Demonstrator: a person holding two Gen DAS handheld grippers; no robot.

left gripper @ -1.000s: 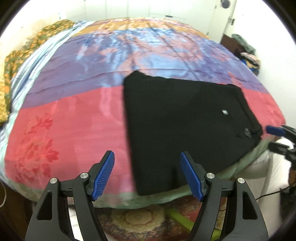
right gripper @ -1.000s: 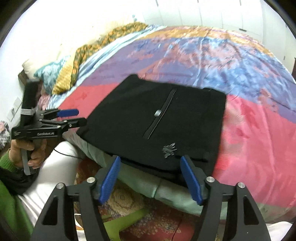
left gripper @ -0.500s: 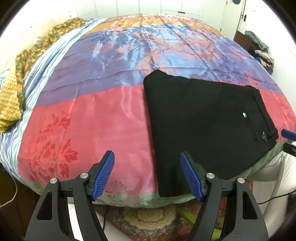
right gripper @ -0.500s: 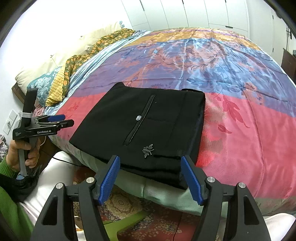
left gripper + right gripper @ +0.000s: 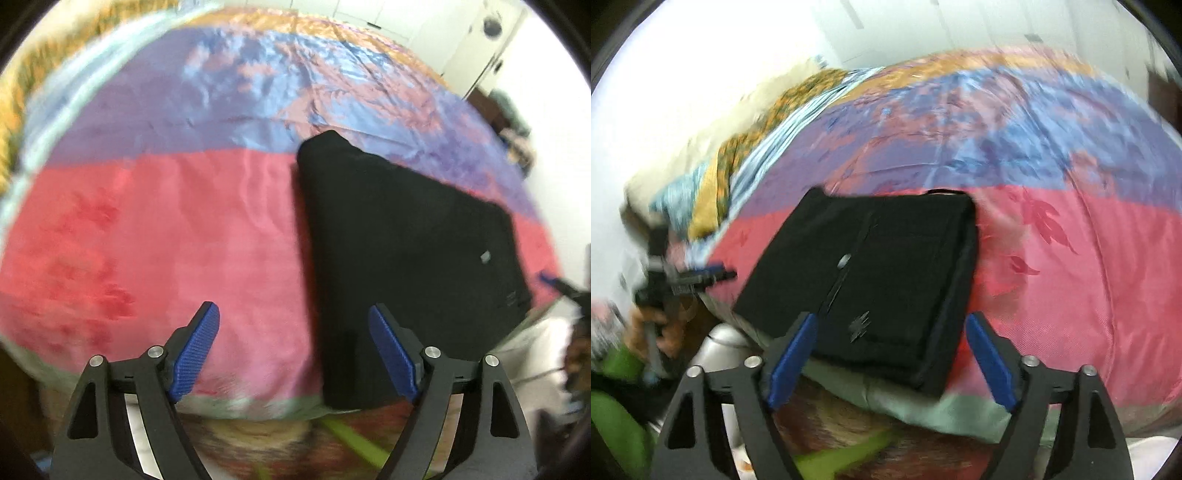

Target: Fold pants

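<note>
Your left gripper (image 5: 293, 352) and right gripper (image 5: 892, 356): jaws wide and opening more, nothing btw them. The folded black pants (image 5: 879, 273) lie on the pink part of the bedspread (image 5: 147, 229), near bed edge.

you had no readable text in either view. the left gripper (image 5: 716, 275) carried a pale label on its side, seen from the right wrist, but blur smeared its letters. the black pants (image 5: 886, 273) bore a small pale emblem near the waist and a tag, neither showing legible letters.
</note>
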